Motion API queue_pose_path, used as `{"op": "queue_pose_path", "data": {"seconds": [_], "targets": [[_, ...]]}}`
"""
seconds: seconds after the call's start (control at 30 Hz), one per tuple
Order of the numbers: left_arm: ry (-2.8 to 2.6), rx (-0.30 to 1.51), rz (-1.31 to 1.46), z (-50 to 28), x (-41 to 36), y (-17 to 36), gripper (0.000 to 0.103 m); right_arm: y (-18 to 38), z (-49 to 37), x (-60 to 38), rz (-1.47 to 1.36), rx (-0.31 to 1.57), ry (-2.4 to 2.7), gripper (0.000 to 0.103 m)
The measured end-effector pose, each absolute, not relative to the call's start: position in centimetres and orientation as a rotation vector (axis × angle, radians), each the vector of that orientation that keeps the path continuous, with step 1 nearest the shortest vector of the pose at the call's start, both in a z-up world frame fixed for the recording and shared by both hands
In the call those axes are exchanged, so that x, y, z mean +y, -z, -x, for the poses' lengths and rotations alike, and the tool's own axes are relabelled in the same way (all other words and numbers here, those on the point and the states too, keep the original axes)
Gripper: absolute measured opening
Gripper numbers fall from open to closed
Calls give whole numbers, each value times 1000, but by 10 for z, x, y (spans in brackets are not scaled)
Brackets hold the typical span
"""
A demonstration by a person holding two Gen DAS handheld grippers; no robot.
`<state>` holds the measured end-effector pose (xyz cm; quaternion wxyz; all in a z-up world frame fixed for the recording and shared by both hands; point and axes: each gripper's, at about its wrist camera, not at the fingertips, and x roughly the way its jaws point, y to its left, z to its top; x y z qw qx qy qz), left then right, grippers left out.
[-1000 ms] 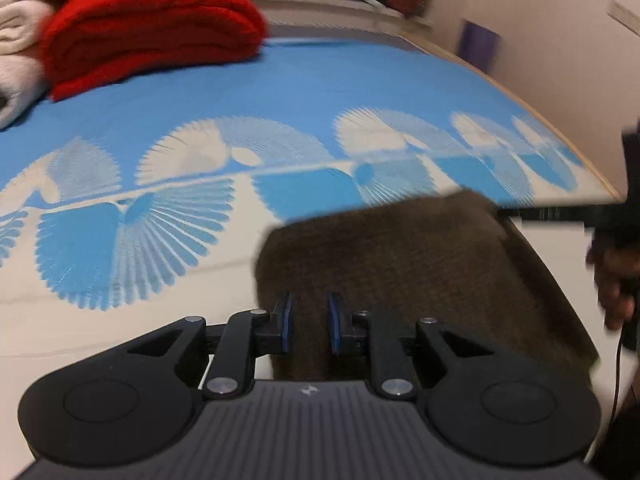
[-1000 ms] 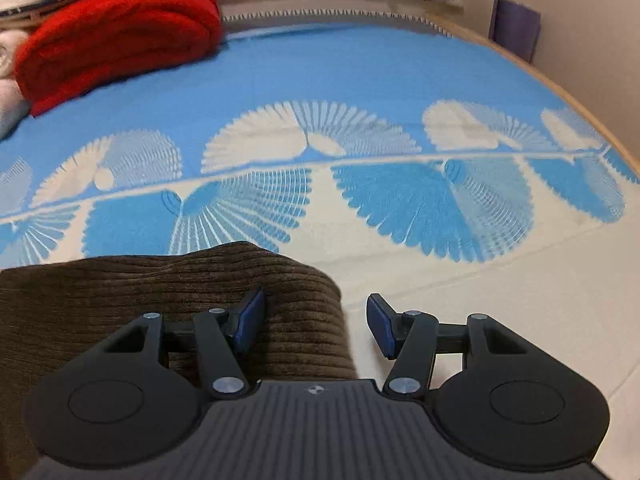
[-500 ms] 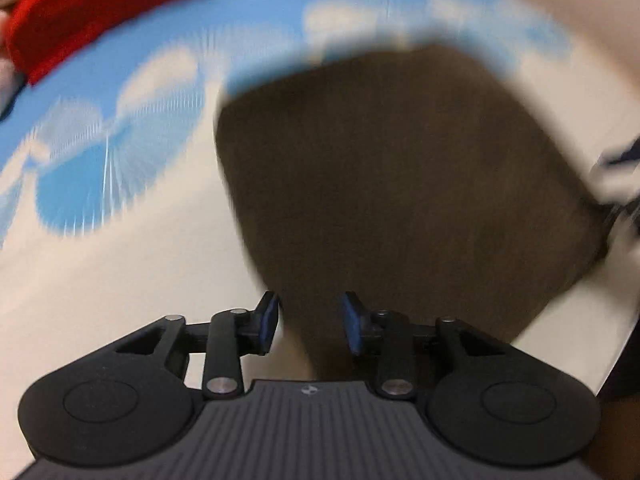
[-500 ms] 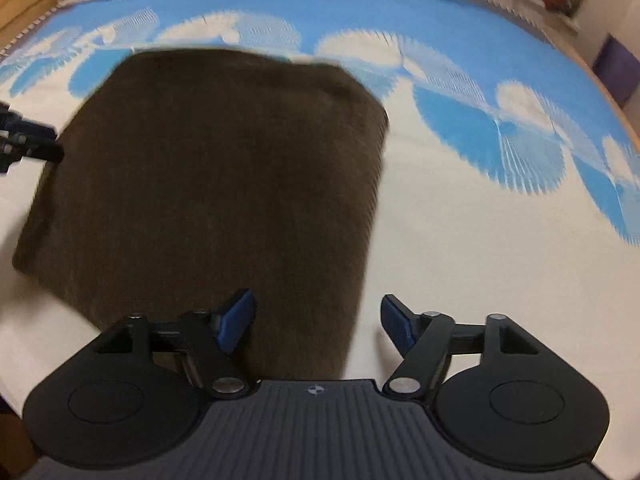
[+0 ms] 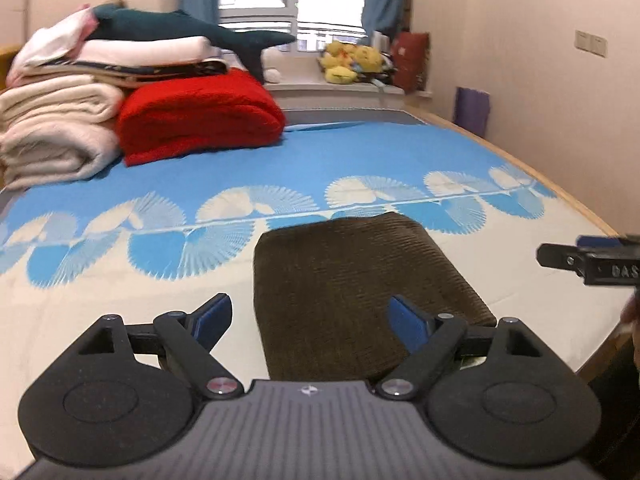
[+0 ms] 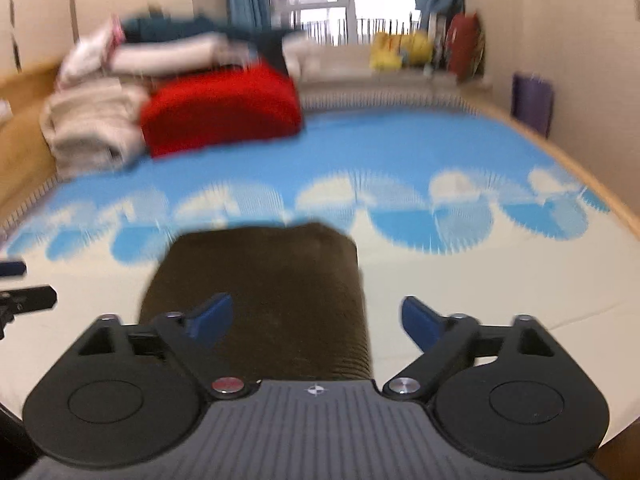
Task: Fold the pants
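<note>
The brown corduroy pants [image 5: 352, 284] lie folded into a compact rectangle on the bed, near its front edge. My left gripper [image 5: 310, 318] hovers above and behind the pants' near end, its jaws opening wide with nothing pressed between the blue pads. In the right wrist view the same pants [image 6: 264, 292] lie ahead and slightly left. My right gripper [image 6: 318, 320] is raised over the pants' near right corner, its jaws also opening, the pads clear of the cloth. The right gripper's tip [image 5: 588, 260] shows at the right edge of the left wrist view.
The bed cover [image 5: 340, 160] is blue with white fan patterns and a cream front band. Far left is a stack of cream blankets [image 5: 56, 128], a red folded blanket [image 5: 200, 120] and a dark plush shark [image 5: 180, 32]. The wooden bed edge [image 5: 580, 208] runs along the right wall.
Both grippers let go of the pants, widened their jaws and pulled up and back. The view rose from close over the cloth to the whole bed.
</note>
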<state>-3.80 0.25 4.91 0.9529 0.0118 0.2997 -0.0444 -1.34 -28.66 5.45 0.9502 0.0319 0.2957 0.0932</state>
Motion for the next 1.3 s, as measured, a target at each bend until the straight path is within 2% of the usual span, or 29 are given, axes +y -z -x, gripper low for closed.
{"op": "queue_pose_path", "data": {"seconds": [0.07,0.2,0.3,0.37,0.53,1.3], "targets": [[37,602,-10,50,-6,-37,89,-52,37,-286,-82,558,-182,96],[33,753,-45,44,-21,-9,89,-38,43,-279,-126,626,-158,96],[-7,737,-83,36,-24,-7,91,-31,40,-265,-43,640,-155,96],[-29,753,-78,29,-20,-3,99,-23,38,-257,11,661,-133,96],[-49,796,1,13,-4,4,99,-8,25,-260,-17,754,-75,96],[-59,819,-11,4,-2,12,102,2,11,-252,18,797,-98,96]]}}
